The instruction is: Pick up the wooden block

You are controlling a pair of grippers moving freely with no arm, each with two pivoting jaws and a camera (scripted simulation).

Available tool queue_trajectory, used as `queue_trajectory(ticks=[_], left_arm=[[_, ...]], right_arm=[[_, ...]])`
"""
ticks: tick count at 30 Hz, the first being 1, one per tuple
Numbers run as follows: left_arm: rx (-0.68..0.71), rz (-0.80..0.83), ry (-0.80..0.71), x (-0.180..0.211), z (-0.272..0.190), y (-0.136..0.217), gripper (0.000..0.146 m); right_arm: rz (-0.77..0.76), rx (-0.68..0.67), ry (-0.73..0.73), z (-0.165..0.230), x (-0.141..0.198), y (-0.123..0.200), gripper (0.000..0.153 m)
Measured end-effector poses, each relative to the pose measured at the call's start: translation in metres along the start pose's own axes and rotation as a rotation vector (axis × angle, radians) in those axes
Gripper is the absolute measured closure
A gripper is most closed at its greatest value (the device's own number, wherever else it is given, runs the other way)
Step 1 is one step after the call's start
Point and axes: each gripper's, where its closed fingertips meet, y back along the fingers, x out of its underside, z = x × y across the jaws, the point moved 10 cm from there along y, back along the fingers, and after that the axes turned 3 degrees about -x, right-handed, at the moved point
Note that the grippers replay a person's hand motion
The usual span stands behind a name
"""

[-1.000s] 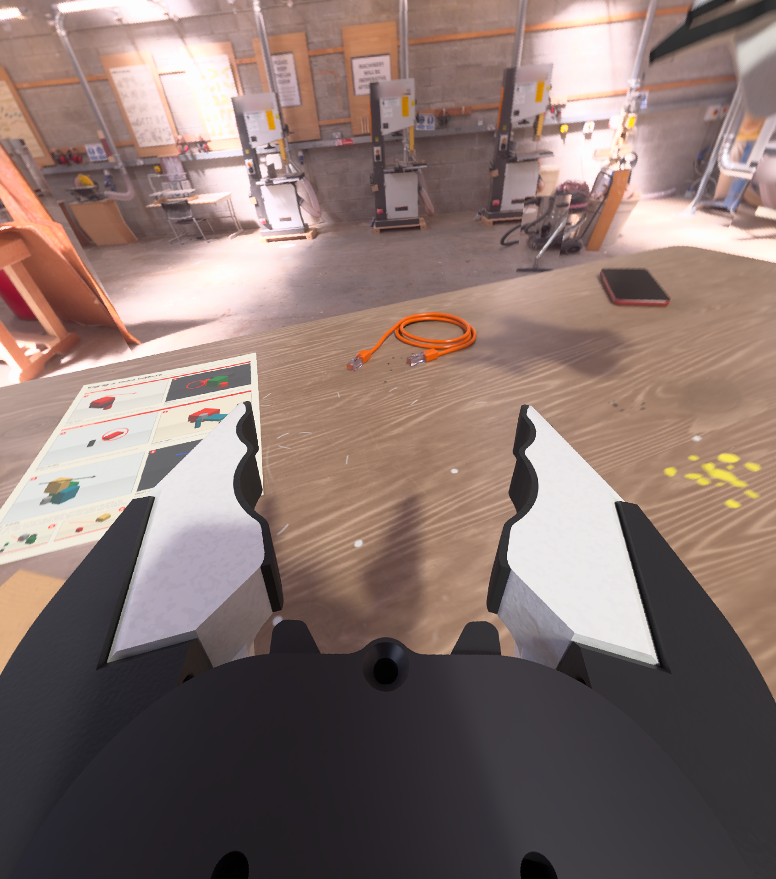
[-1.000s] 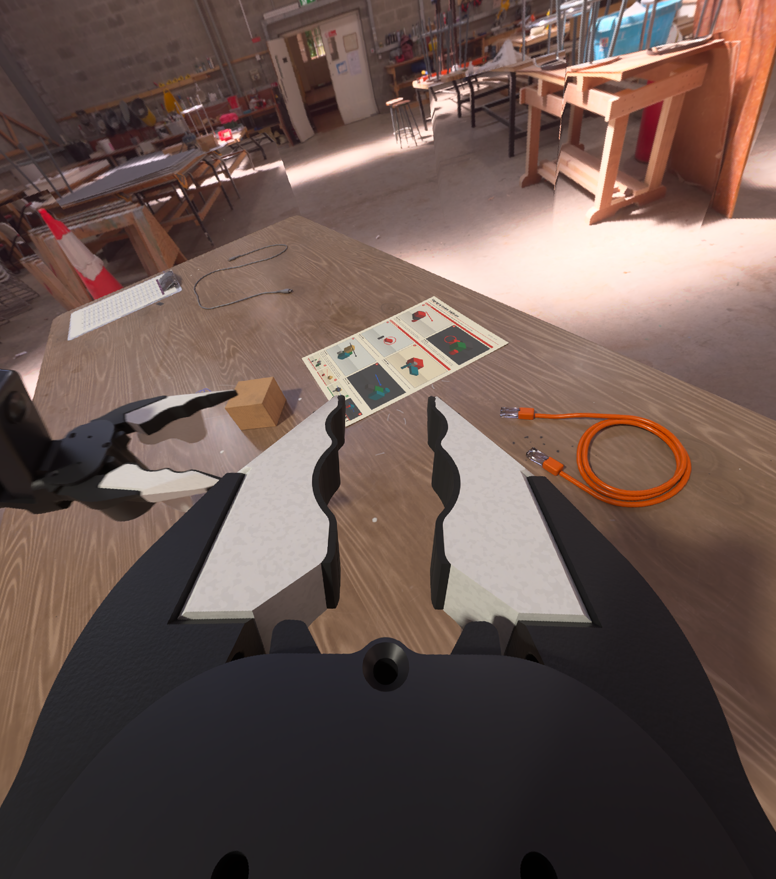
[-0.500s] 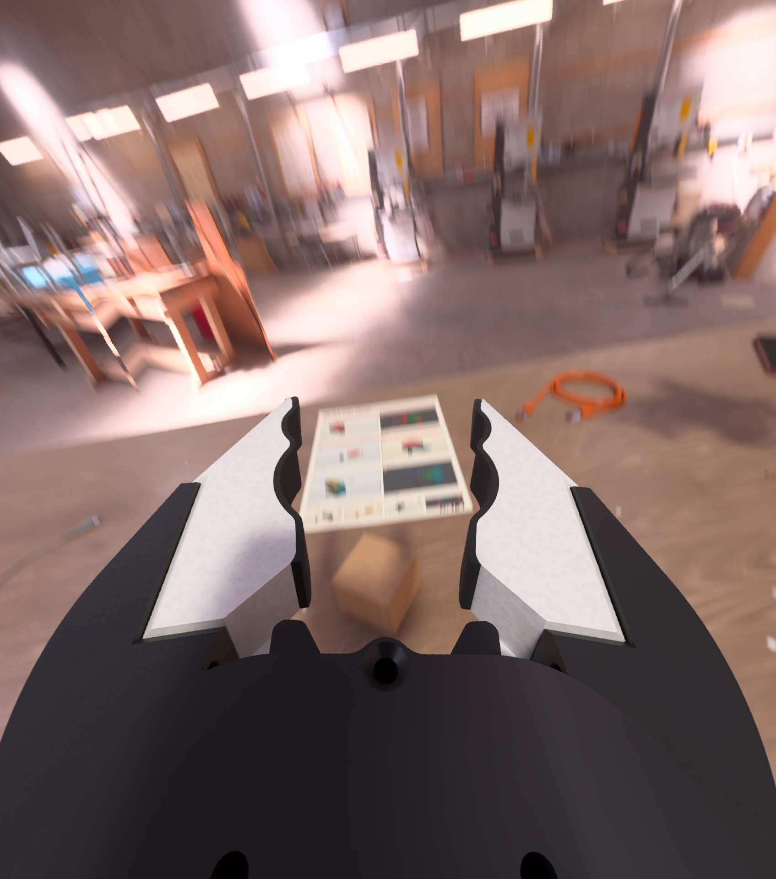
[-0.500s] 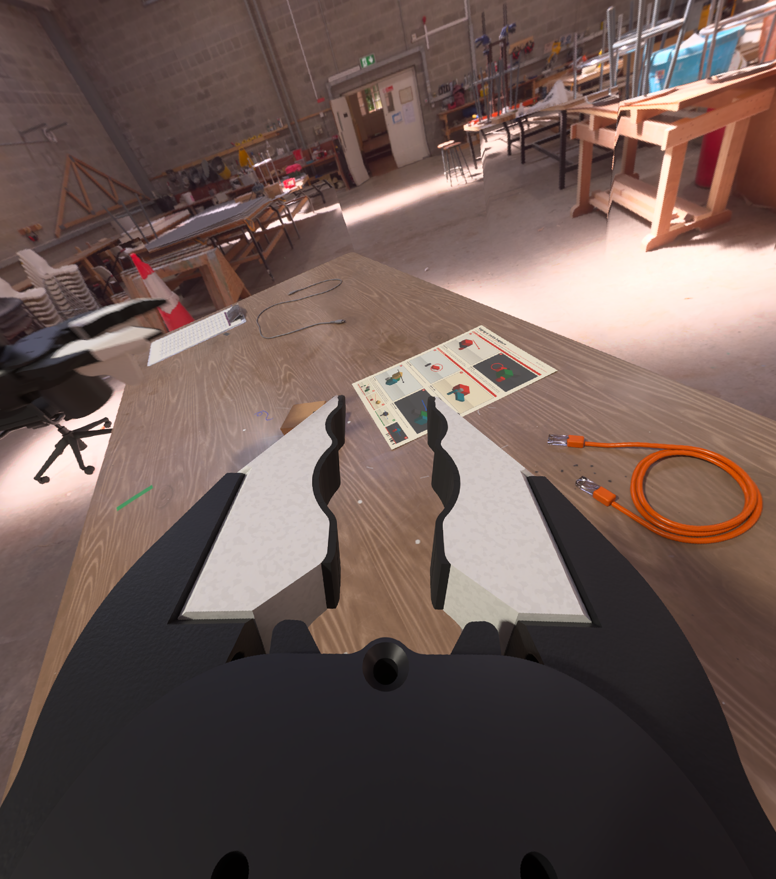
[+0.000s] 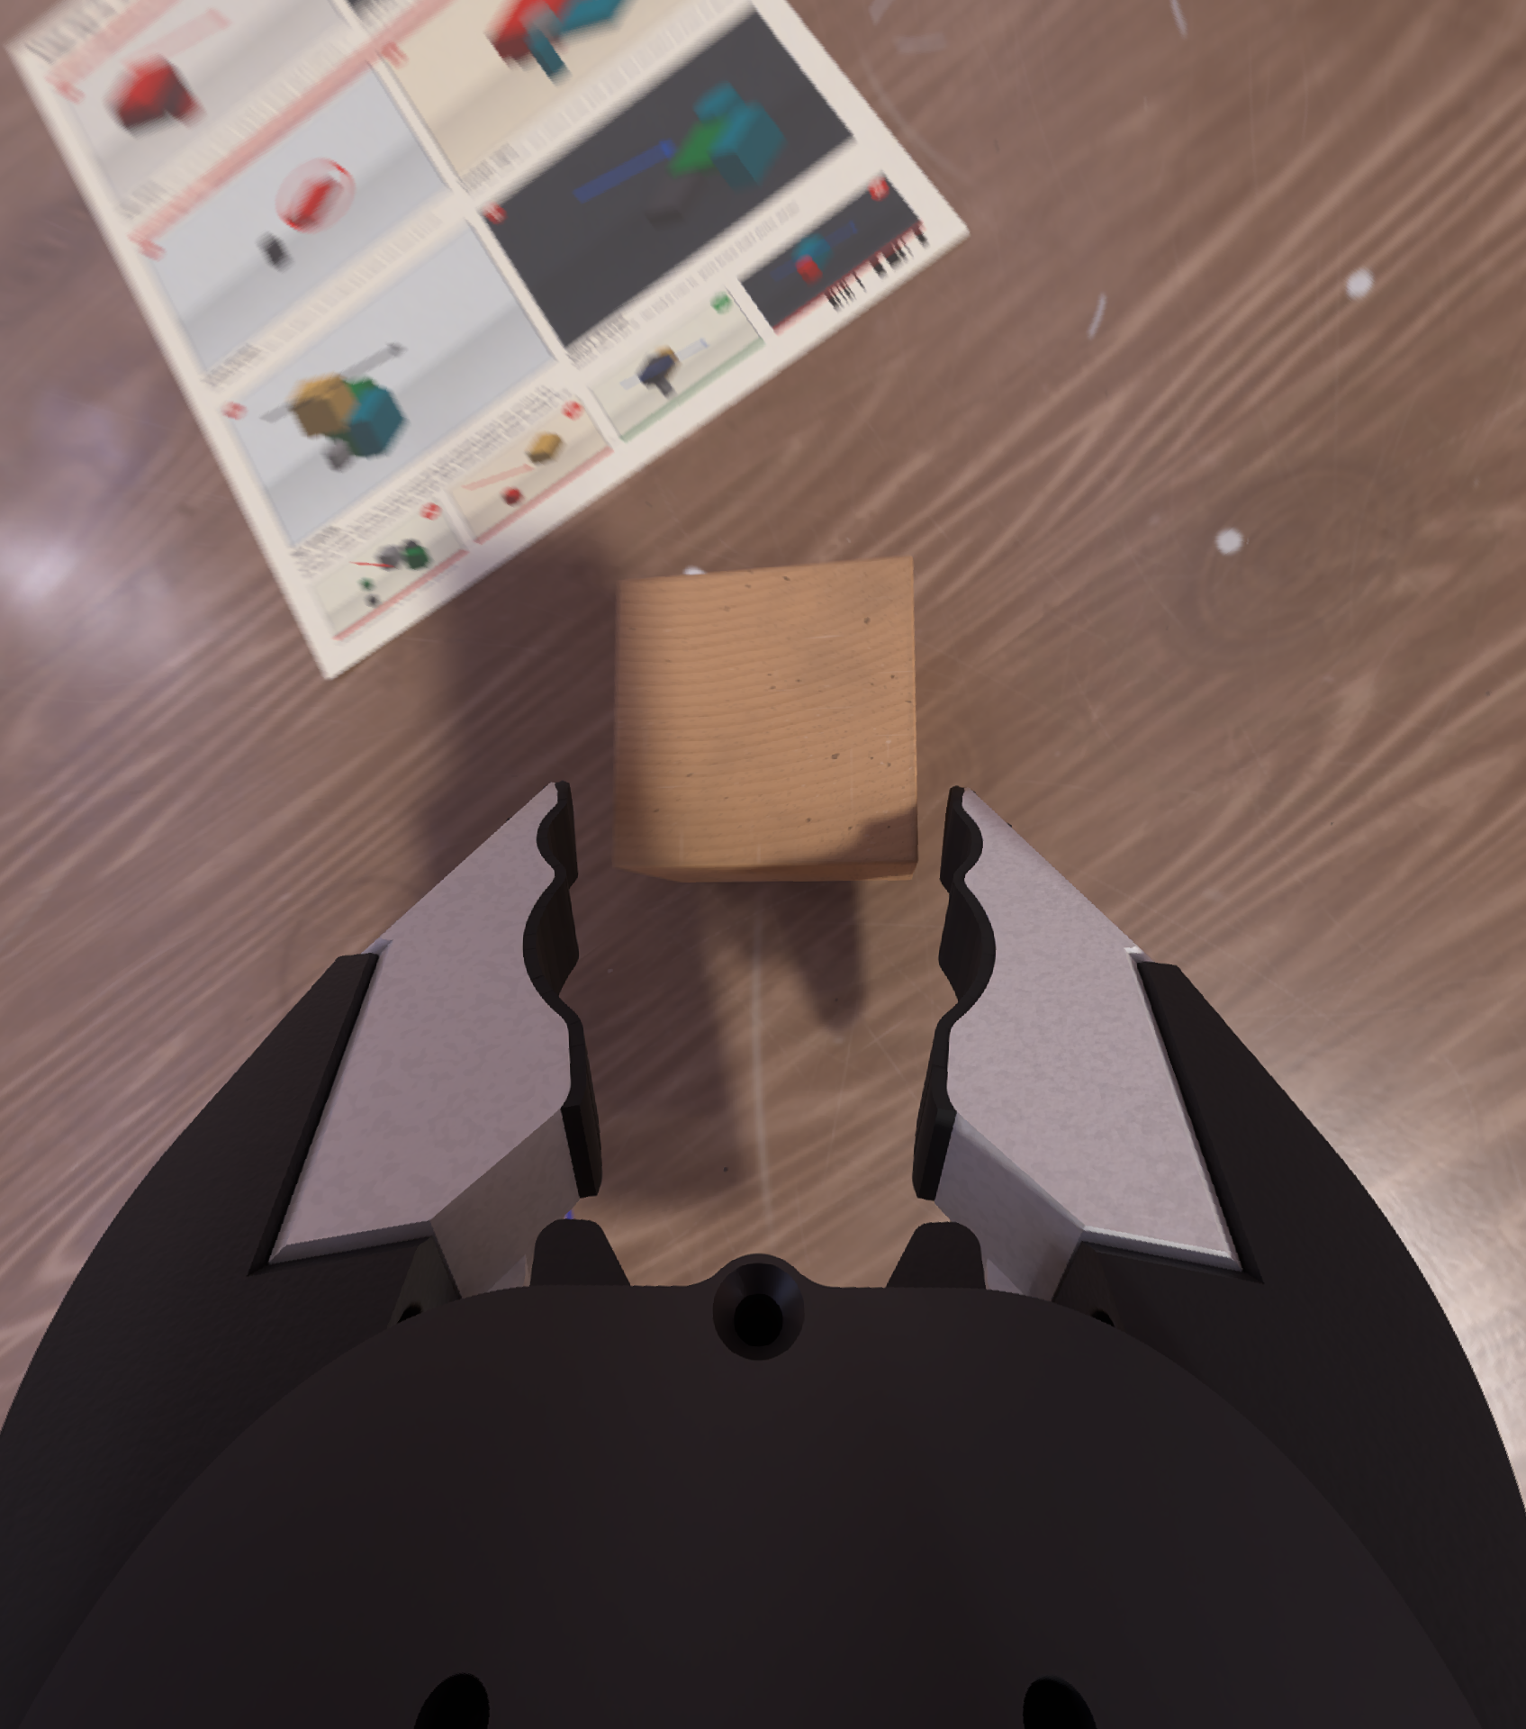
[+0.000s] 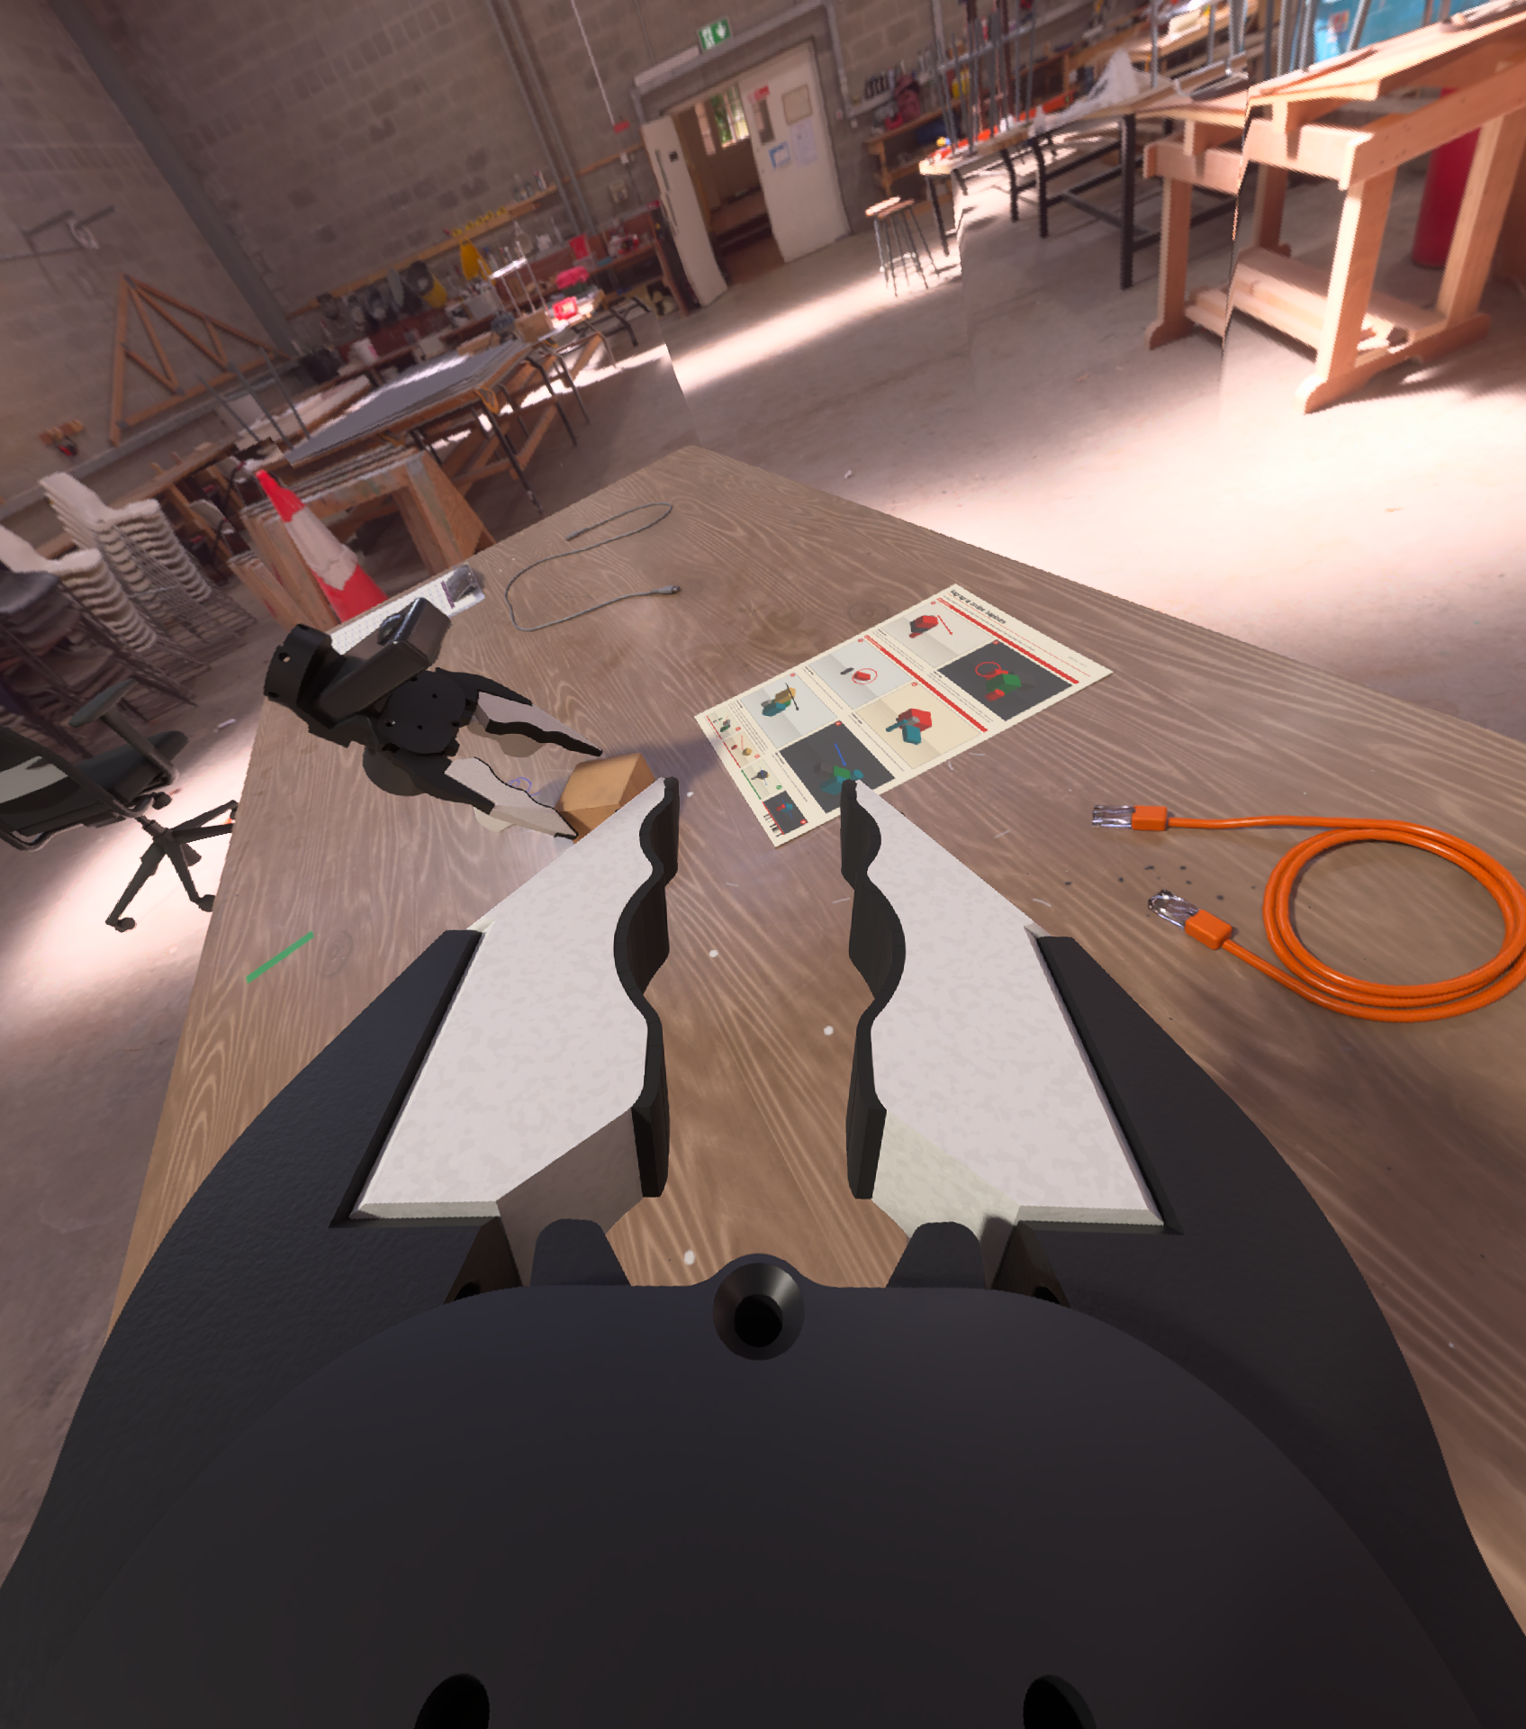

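Observation:
The wooden block [image 5: 763, 720] is a light-brown cube on the brown wooden table [image 5: 1255, 842]. My left gripper [image 5: 759, 795] points down at it, open. Its two fingertips [image 5: 558, 814] stand on either side of the block's near end, with small gaps on both sides. In the right wrist view the block [image 6: 609, 781] shows partly behind my right gripper's left finger, with the left gripper [image 6: 581, 791] around it from the left. My right gripper [image 6: 759, 791] is open and empty above the table, well short of the block.
A printed picture sheet [image 5: 459, 281] lies just beyond the block, also seen in the right wrist view [image 6: 899, 702]. A coiled orange cable [image 6: 1395, 917] lies to the right. A grey cable [image 6: 590, 580] lies at the far end. The table's left edge [image 6: 207, 936] is near, with an office chair [image 6: 39, 777] beyond.
My left gripper swung left from facing across the table, tipped down over the block and narrowed its jaws; its tips now flank the block. My right gripper rose slightly, still open.

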Motion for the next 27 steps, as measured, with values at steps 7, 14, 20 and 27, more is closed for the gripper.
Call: queue_trajectory(ticks=[7,14,20,27], left_arm=[[0.073,0.069,0.033,-0.006,0.000,-0.023,0.068],[0.052,0.094,0.157,-0.008,0.009,-0.015,0.074],[-0.078,-0.070,0.127,-0.019,0.007,0.045,0.074],[0.117,-0.241,-0.072,-0.059,-0.034,0.134,0.074]], right_arm=[[0.033,0.024,-0.001,-0.003,0.003,-0.004,0.118],[0.048,0.030,0.006,-0.003,0.003,-0.006,0.118],[0.025,0.006,0.090,0.010,-0.002,-0.004,0.118],[0.002,-0.155,0.341,0.067,-0.011,-0.022,0.117]])
